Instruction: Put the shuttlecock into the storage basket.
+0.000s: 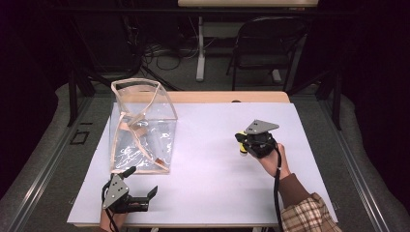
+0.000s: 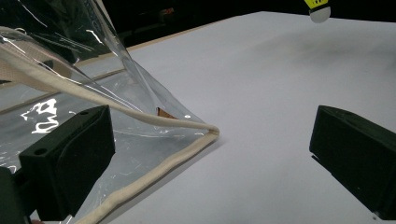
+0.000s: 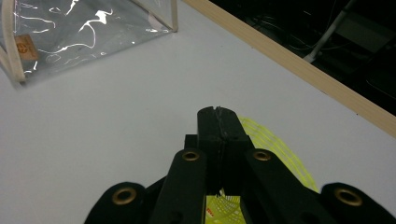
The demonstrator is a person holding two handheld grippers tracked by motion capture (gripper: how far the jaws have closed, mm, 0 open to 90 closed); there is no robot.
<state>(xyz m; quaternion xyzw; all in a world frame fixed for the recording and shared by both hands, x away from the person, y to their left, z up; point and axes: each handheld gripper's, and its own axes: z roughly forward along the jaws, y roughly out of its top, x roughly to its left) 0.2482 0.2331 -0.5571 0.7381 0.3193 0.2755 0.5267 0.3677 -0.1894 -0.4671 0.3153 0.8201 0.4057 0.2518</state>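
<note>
We see a yellow shuttlecock [image 1: 241, 146] pinched tight in the right gripper [image 1: 247, 141], held over the right half of the white table [image 1: 212, 174]. The left gripper [image 1: 140, 193] sits near the front left edge with its jaws wide apart, just beside a clear bag [image 1: 142, 125] with cream trim.

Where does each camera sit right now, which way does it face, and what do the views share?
High view: above the person's side, looking forward and down on the table; both hands, a plaid sleeve.
Left gripper view: rides the left gripper, jaws wide apart, facing the clear bag.
Right gripper view: rides the right gripper, jaws closed on a yellow shuttlecock.
Shared: bag and shuttlecock.
</note>
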